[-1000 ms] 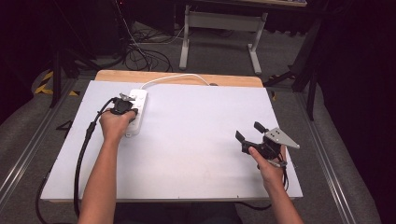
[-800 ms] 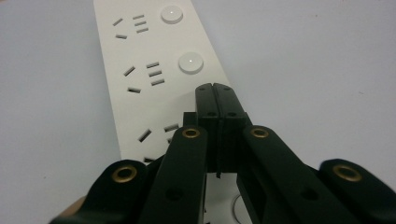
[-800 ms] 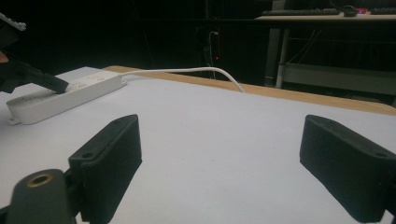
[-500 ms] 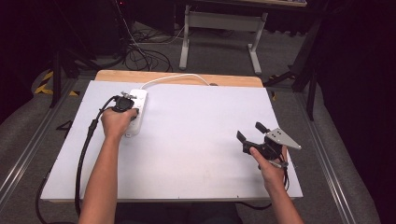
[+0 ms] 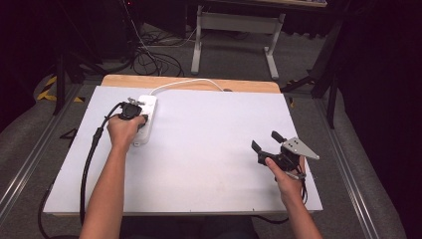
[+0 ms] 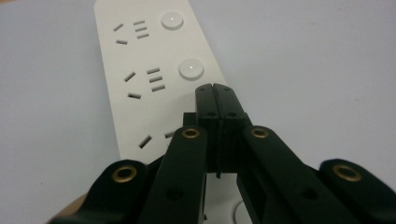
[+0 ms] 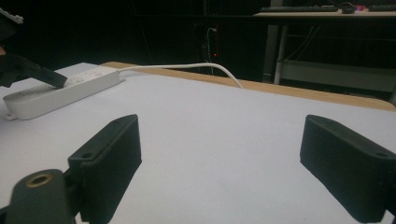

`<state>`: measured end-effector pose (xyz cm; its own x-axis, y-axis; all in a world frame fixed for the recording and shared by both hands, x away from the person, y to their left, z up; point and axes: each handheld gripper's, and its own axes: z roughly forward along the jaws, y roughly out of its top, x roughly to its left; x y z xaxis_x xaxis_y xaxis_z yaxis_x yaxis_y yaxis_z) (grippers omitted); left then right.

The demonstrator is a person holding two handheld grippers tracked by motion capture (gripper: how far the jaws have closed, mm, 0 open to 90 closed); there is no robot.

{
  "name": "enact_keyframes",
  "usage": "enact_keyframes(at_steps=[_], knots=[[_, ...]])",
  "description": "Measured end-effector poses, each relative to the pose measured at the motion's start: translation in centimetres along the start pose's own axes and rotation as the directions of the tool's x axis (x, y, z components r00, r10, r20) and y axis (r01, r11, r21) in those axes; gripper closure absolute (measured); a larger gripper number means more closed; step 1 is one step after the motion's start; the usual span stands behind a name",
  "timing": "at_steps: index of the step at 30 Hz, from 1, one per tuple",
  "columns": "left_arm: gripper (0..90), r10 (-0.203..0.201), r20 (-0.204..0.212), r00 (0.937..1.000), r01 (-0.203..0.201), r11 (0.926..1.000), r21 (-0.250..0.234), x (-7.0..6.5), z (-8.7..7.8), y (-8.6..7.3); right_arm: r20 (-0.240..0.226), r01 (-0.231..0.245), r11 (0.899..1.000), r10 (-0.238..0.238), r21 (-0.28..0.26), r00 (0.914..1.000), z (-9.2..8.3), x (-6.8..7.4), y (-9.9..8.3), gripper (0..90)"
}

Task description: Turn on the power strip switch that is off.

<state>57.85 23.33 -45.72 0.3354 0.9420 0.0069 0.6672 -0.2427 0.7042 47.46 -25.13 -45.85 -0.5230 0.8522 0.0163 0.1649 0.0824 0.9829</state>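
A white power strip [image 5: 148, 115] lies at the far left of the white table top [image 5: 209, 144]. In the left gripper view the power strip [image 6: 140, 70] shows several sockets, each with a round button [image 6: 191, 69]. My left gripper [image 5: 133, 113] sits over the strip. Its jaws are shut on each other with nothing between them, and the left gripper's tips [image 6: 215, 92] are just short of the button. My right gripper [image 5: 265, 141] hovers near the right front of the table. The right gripper [image 7: 224, 130] is wide open and holds nothing.
A white cable [image 5: 189, 82] runs from the strip's far end along the wooden back edge [image 5: 199, 83]. In the right gripper view the strip [image 7: 60, 91] and the left gripper [image 7: 35, 73] lie far off to the left. Table legs [image 5: 271, 55] and loose cables [image 5: 149, 59] are on the floor behind.
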Motion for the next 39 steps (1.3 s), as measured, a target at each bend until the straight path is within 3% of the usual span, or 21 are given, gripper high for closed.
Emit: enact_keyframes(at_steps=[4,7,11,13,15,16,17,18,22,30,31,32,35,39], knots=[[90.0,-0.012,0.002,0.9999,0.012,0.9998,-0.013,0.1,0.0,-0.2,0.001,0.000,1.000,0.000,0.003,1.0000,0.1,0.0,0.0,13.0],[90.0,-0.043,0.001,0.9991,0.043,0.9976,-0.054,0.3,-0.2,-0.5,0.000,-0.002,1.000,0.002,0.000,1.0000,0.2,0.0,0.0,13.0],[90.0,-0.037,-0.007,0.9993,0.037,0.9971,-0.067,0.5,-0.5,-1.0,0.002,-0.009,1.000,0.009,-0.003,1.0000,0.2,-0.1,0.0,13.0],[90.0,-0.059,0.003,0.9983,0.059,0.9912,-0.119,0.8,-1.0,-1.4,0.004,-0.012,1.000,0.012,-0.009,0.9999,0.1,-0.2,0.1,13.1],[90.0,-0.070,0.005,0.9976,0.070,0.9877,-0.140,0.9,-1.2,-1.5,0.007,-0.014,1.000,0.014,-0.006,0.9999,0.1,-0.3,0.1,13.0],[90.0,-0.081,0.011,0.9967,0.082,0.9814,-0.174,1.0,-1.6,-1.6,0.007,-0.015,1.000,0.015,-0.005,0.9999,0.2,-0.2,0.0,13.0],[90.0,-0.095,0.036,0.9948,0.101,0.9651,-0.242,1.0,-2.5,-1.6,0.008,-0.011,1.000,0.011,-0.001,0.9999,0.2,-0.2,0.0,13.1],[90.0,-0.095,0.036,0.9948,0.101,0.9651,-0.242,1.0,-2.5,-1.6,0.008,-0.006,1.000,0.006,0.000,1.0000,0.2,-0.2,0.0,13.0],[90.0,-0.070,0.049,0.9963,0.082,0.9457,-0.314,1.0,-4.5,-1.9,0.005,0.001,1.000,-0.001,0.007,1.0000,0.4,0.0,0.0,13.1],[90.0,-0.100,0.056,0.9934,0.114,0.8895,-0.442,1.6,-8.4,-3.7,-0.003,0.021,1.000,-0.021,0.014,0.9998,0.8,0.8,0.0,13.3],[90.0,-0.103,0.058,0.9930,0.118,0.8739,-0.471,1.7,-9.4,-4.2,-0.003,0.014,1.000,-0.014,0.012,0.9999,0.9,0.9,0.0,13.2],[90.0,-0.103,0.058,0.9930,0.118,0.8739,-0.471,1.7,-9.4,-4.2,-0.004,0.013,1.000,-0.013,0.014,0.9999,0.9,0.9,0.0,13.2],[90.0,-0.114,0.069,0.9911,0.133,0.8453,-0.517,1.9,-10.8,-5.1,-0.005,0.024,1.000,-0.024,0.017,0.9997,1.0,1.0,0.0,13.2],[90.0,-0.108,0.042,0.9932,0.113,0.8243,-0.555,1.8,-12.8,-6.8,-0.009,0.021,1.000,-0.021,0.012,0.9997,1.0,1.2,0.1,13.3]])
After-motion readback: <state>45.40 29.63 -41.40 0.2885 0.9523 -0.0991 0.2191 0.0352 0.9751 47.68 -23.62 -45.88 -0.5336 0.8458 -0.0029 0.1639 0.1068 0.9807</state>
